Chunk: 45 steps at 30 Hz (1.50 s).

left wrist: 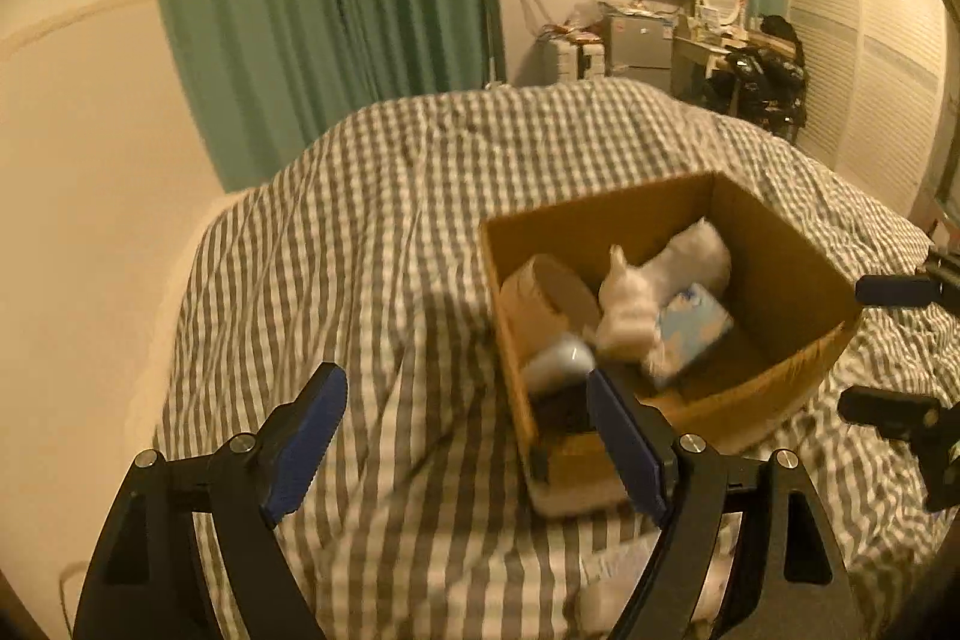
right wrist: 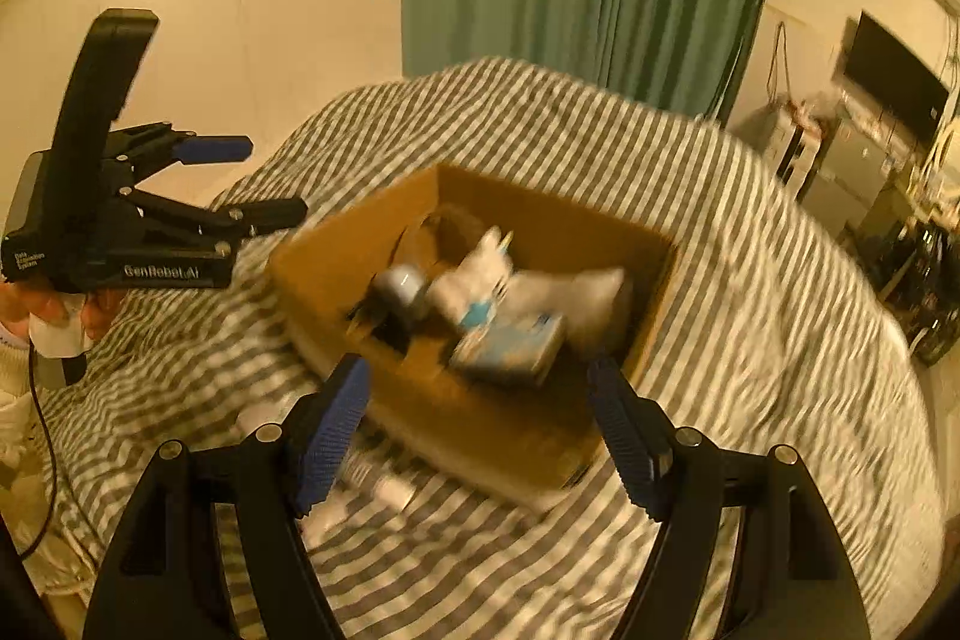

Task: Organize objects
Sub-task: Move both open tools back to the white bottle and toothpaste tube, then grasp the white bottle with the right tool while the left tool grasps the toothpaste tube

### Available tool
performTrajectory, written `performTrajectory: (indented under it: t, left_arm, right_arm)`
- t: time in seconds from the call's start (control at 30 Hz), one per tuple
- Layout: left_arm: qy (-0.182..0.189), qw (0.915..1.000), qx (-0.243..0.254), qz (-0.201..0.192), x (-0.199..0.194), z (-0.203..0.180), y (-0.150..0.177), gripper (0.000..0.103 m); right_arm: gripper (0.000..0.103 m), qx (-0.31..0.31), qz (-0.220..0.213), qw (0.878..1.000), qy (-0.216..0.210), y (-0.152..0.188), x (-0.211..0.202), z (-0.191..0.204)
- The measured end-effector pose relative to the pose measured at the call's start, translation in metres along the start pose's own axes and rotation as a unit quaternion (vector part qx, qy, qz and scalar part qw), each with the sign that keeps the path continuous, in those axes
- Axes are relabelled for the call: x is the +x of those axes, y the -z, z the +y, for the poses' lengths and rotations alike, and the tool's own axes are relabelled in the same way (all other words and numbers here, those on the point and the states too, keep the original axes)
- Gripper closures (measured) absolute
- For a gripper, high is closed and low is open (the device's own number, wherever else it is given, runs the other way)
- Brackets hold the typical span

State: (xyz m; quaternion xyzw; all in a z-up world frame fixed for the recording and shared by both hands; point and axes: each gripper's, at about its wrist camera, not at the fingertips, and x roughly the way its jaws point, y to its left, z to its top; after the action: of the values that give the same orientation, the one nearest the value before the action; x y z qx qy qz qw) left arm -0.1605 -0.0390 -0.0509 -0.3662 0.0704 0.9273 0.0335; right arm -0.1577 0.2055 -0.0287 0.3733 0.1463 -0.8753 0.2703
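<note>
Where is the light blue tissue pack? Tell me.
The light blue tissue pack lies inside the brown cardboard box on the striped bed, beside the white plush toy.

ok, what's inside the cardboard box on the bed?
Cardboard box holds a white plush toy, a light blue packet, a tape roll and a pale rounded item. Anything beneath them is covered.

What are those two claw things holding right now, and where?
Nothing. The left gripper and right gripper are both open with bare fingers; the items lie loose in the box on the bed.
</note>
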Motion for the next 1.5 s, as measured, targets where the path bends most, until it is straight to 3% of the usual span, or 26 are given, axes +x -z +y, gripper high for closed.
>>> performTrajectory:
  t: [0.2,0.33,0.63,0.67,0.83,0.93,1.0,1.2,1.5]
  left_arm:
    - [-0.022,0.999,-0.034,0.016,0.005,0.012,0.032,0.016]
    - [-0.021,0.999,-0.034,0.018,0.0,0.007,0.047,0.016]
    - [-0.025,0.9987,-0.032,0.032,-0.003,0.007,0.066,0.016]
    - [-0.027,0.9985,-0.033,0.033,-0.003,0.008,0.066,0.016]
    - [-0.031,0.9981,-0.041,0.034,-0.006,0.014,0.069,0.016]
    - [-0.03,0.9982,-0.042,0.032,-0.008,0.013,0.071,0.016]
    - [-0.029,0.9983,-0.04,0.03,-0.009,0.012,0.073,0.016]
    - [-0.015,0.9991,-0.024,0.03,-0.007,-0.002,0.07,0.016]
    - [0.029,0.998,0.035,0.044,0.011,-0.061,0.063,0.016]
  right_arm:
    - [0.026,-0.04,-0.022,0.997,0.06,0.021,0.008,0.031]
    - [0.026,-0.033,-0.016,0.999,0.018,0.031,0.012,0.046]
    - [0.027,-0.034,0.052,0.995,-0.076,0.045,0.055,0.079]
    - [0.027,-0.034,0.06,0.995,-0.076,0.047,0.059,0.084]
    - [0.049,-0.056,0.114,0.99,-0.055,0.055,0.089,0.096]
    - [0.051,-0.071,0.139,0.987,-0.041,0.061,0.102,0.1]
    - [0.051,-0.078,0.135,0.987,-0.035,0.06,0.098,0.101]
    - [0.051,-0.057,0.092,0.994,-0.015,0.051,0.056,0.077]
    - [0.051,0.01,0.061,0.996,0.062,0.042,0.003,0.006]
